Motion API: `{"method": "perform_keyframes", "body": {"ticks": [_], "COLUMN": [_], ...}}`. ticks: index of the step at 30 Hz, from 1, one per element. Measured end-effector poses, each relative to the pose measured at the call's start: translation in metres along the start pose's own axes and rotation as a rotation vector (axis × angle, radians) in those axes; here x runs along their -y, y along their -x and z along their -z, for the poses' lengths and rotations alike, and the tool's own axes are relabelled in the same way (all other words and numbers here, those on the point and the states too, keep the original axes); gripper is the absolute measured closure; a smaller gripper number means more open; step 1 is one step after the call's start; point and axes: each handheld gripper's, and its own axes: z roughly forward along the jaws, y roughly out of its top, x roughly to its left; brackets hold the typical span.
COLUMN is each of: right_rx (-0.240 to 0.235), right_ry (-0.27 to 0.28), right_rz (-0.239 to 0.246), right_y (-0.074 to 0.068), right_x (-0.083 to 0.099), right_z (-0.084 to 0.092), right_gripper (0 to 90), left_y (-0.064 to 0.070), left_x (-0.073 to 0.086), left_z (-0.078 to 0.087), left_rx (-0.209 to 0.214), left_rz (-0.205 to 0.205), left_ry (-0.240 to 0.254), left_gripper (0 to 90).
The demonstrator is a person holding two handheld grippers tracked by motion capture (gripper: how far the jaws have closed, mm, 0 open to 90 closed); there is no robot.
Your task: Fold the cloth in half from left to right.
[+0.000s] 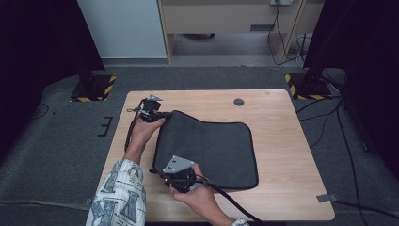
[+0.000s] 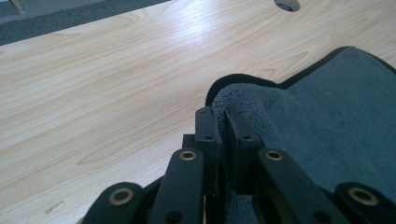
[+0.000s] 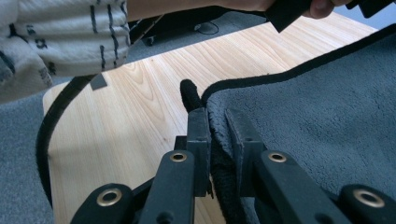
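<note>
One dark grey mat (image 1: pixel 207 148) is seen on the wooden tabletop (image 1: pixel 282 141), its left edge lifted. Two grippers are counted: the left gripper (image 2: pixel 223 130) is clamped on the far left corner, the right gripper (image 3: pixel 218 133) on the near left corner. The pinched edges are hidden between the jaws.

Light wood table (image 1: pixel 282 141) with round cable hole (image 1: pixel 239 101), standing on grey carpet floor (image 1: pixel 56 150). Black stands on yellow-black striped bases (image 1: pixel 94 88) left and right. Wooden furniture (image 1: pixel 226 19) behind, cables (image 1: pixel 282 42) on floor.
</note>
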Motion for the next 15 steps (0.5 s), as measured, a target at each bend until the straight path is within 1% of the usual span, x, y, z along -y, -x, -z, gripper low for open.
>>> {"method": "perform_keyframes", "body": {"ticks": [3, 7, 15], "right_rx": [-0.002, -0.007, -0.014], "right_ry": [0.008, 0.011, 0.011], "right_rz": [-0.002, -0.001, 0.012], "right_y": [-0.002, -0.004, -0.010], "right_x": [-0.003, -0.005, -0.010], "right_z": [-0.001, -0.003, -0.004], "right_gripper": [80.8, 80.8, 80.9], "left_y": [-0.003, -0.007, -0.012], "left_x": [0.001, 0.002, 0.005], "left_z": [0.003, 0.008, 0.014], "left_rx": [-0.001, -0.003, -0.011], "left_rz": [-0.005, 0.006, 0.011], "left_ry": [-0.003, 0.001, 0.005], "left_gripper": [84.2, 84.2, 84.2]}}
